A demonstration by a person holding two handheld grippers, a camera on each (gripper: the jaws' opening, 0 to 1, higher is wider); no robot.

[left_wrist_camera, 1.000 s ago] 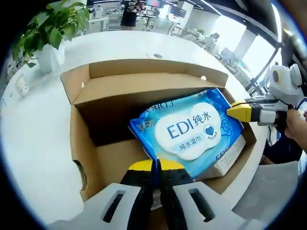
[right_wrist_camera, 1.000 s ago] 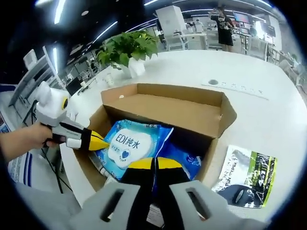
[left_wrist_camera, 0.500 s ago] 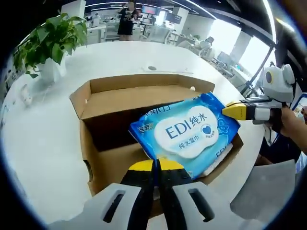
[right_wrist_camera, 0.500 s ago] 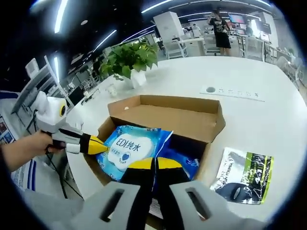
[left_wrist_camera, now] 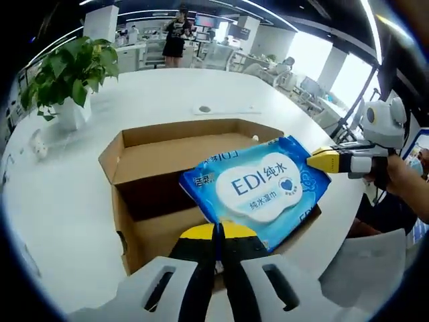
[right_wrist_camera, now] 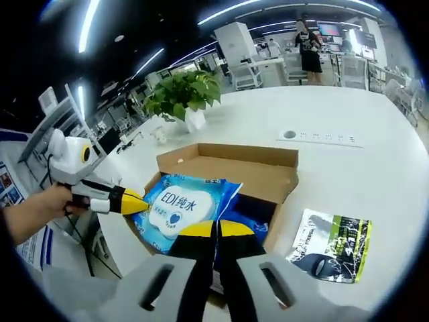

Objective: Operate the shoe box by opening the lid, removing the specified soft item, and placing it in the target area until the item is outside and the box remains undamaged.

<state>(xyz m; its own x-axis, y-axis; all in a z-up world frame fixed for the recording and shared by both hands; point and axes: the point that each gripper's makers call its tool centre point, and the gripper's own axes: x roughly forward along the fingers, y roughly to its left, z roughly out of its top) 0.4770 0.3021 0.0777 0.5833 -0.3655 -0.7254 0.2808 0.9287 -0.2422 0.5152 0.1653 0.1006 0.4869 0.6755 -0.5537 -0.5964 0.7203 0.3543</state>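
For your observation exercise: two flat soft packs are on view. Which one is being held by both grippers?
The blue wet-wipe pack over the open cardboard box, pinched at opposite edges; the green-and-black pack lies untouched on the white table.

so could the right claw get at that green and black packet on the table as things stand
Probably not yet: the right claw is shut on the blue wipes pack over the box. The green and black packet itself lies uncovered on the table.
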